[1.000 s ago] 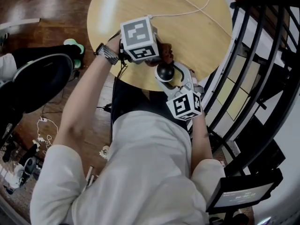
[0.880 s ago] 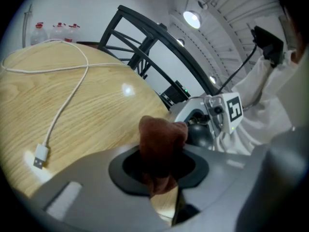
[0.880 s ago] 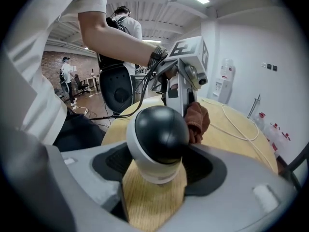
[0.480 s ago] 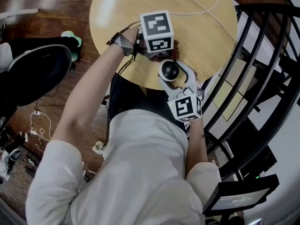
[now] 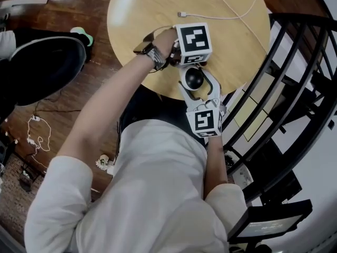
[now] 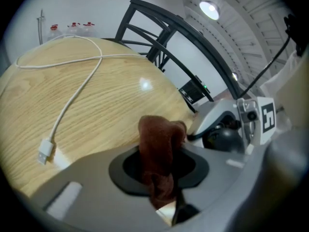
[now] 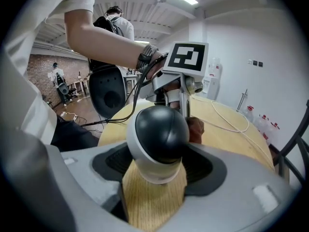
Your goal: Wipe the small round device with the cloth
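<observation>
Device [image 7: 160,129], small & round w/ a dark dome over a white base, sits btwn the jaws of the right tongs [image 5: 197,83]. The pads are closed on its base from both sides, so the jaws stand wide. It's held at the near edge of the round wooden surface [image 5: 142,15], and wood grain shows under it in the right gripper view. Whether the base touches the wood: can't tell.

Left tongs [image 6: 160,170] are pinched shut on the cloth [image 6: 157,139], a reddish-brown wad that stands up out of the jaws & folds over at the top. In the head view the left tongs come at the device from its far side, pointing steeply down, w/ the marker cube [image 5: 192,40] on top. In the right gripper view the cloth peeks out just behind the dome's right side. Touching or a small gap, can't tell. In the left gripper view the device shows right of the cloth, inside the white fingers [image 6: 215,115] of the right tongs.

Elsewhere on the surface a white cable [image 6: 82,81] loops across the far half. Its plug [image 6: 45,151] lies flat on the wood, well apart from both tongs. There's a watch [image 5: 149,50] on the left wrist. A black railing [image 5: 295,73] curves along the right side of the surface. A black chair [image 5: 47,62] stands at left on the dark wood floor [image 5: 95,96], w/ loose wires [image 5: 37,130] near it.
</observation>
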